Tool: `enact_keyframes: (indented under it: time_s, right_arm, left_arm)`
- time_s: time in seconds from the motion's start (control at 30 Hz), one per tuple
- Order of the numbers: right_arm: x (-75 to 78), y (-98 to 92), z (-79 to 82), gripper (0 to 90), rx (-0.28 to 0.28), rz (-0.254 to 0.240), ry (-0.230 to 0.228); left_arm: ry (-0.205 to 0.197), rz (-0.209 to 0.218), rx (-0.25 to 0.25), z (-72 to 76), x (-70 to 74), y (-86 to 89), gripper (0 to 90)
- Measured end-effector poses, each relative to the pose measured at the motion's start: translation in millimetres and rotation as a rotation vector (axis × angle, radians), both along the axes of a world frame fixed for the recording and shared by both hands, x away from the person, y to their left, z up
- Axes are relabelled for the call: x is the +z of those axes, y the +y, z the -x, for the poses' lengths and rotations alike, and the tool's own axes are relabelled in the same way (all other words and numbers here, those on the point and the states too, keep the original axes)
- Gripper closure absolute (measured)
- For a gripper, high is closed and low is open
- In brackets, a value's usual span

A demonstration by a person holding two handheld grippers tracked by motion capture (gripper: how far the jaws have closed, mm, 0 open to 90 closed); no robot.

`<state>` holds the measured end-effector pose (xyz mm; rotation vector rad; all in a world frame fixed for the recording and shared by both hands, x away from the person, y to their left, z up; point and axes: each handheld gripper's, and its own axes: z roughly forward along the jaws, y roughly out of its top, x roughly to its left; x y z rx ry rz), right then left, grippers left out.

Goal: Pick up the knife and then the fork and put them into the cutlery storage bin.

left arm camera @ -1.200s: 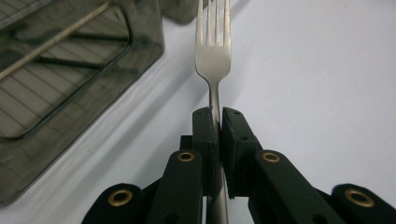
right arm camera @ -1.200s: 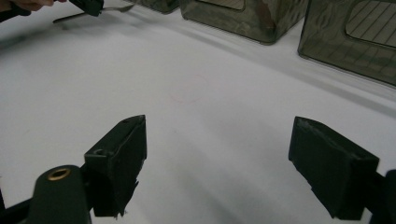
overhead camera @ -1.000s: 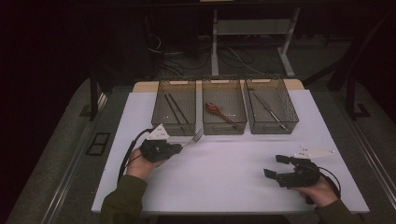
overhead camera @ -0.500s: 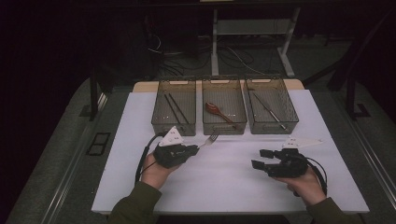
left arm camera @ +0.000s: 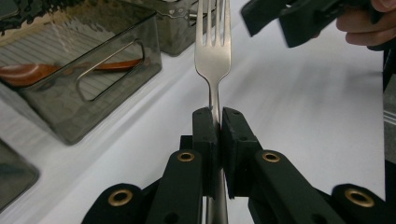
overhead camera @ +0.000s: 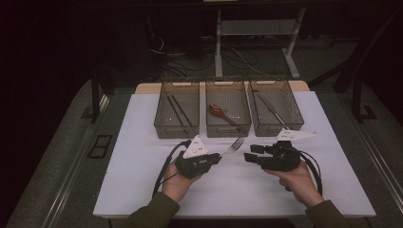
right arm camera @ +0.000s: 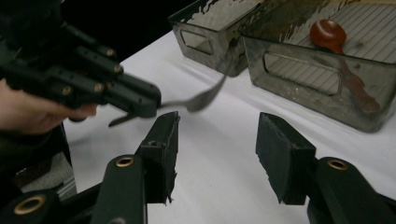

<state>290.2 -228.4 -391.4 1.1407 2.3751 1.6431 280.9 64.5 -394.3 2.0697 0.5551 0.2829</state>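
Note:
A silver fork (overhead camera: pixel 234 145) (left arm camera: pixel 213 51) hangs above the white mat. My left gripper (overhead camera: pixel 216 157) (left arm camera: pixel 219 123) is shut on its handle, and the tines point toward the middle bin. My right gripper (overhead camera: pixel 249 154) (right arm camera: pixel 217 125) faces it from the right, a short gap from the tines. Its jaws stand partly apart and have just been closing, with nothing between them. In the right gripper view the fork (right arm camera: pixel 201 99) sticks out of the left gripper (right arm camera: pixel 140 100), just beyond my own fingertips. The right gripper (left arm camera: pixel 299 18) also shows at the top of the left gripper view.
Three smoky clear bins stand in a row at the back of the mat (overhead camera: pixel 142 180). The left bin (overhead camera: pixel 177 130) holds dark chopsticks, the middle bin (overhead camera: pixel 228 129) a reddish wooden spoon (overhead camera: pixel 221 111) (right arm camera: pixel 329 35), the right bin (overhead camera: pixel 278 127) a slim metal utensil.
Both hands have come in toward the middle of the mat. The left one brought the fork to the right, the right one moved left, and its jaws narrowed.

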Motion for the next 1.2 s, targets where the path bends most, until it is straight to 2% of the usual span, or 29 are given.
enact_keyframes:
  time_s: [0.1,0.17,0.23,0.37,0.57,0.63,0.7,0.77,0.93,1.07,1.2]
  right_arm:
    - [0.4,5.6,-6.0,51.1,-0.018,-0.026,0.007]
    - [0.7,9.7,-10.4,53.6,-0.021,-0.026,0.016]
    - [0.0,14.3,-13.7,57.7,-0.027,-0.031,0.029]
    - [-2.4,19.4,-19.6,68.3,-0.035,-0.043,0.049]
    - [-0.3,23.8,-23.7,84.6,-0.035,-0.088,0.038]
    - [2.2,24.8,-23.5,87.7,-0.028,-0.103,0.025]
    - [4.2,26.4,-22.8,87.9,-0.028,-0.09,0.002]
    - [5.3,25.4,-22.7,88.0,-0.024,-0.09,0.0]
    - [15.0,10.0,-23.2,88.0,-0.063,-0.066,-0.048]
    - [30.5,-11.2,-24.5,88.0,-0.106,0.038,-0.101]
    - [46.1,-36.1,-29.1,88.0,-0.161,0.065,-0.127]
  left_arm:
    - [-0.009,-0.006,-0.004,2.5,-0.3,-4.9,84.2]
    - [-0.015,-0.003,-0.002,3.6,-0.7,-6.9,84.3]
    - [-0.022,-0.01,-0.002,4.2,-0.3,-7.3,84.3]
    - [-0.029,0.003,0.009,3.9,-0.5,-6.7,84.2]
    - [-0.03,-0.007,0.014,3.9,-2.9,-8.0,84.2]
    - [-0.005,0.014,0.011,2.0,-5.1,-8.4,84.0]
    - [0.006,0.022,-0.004,0.2,-5.8,-7.4,83.2]
    - [0.003,0.033,-0.01,-0.1,-6.6,-6.1,81.1]
    - [0.007,0.033,-0.02,-1.2,-8.4,3.3,64.9]
    - [0.037,0.064,-0.03,-1.3,-14.3,19.2,54.8]
    - [0.051,0.063,-0.034,1.4,-18.8,37.0,47.7]
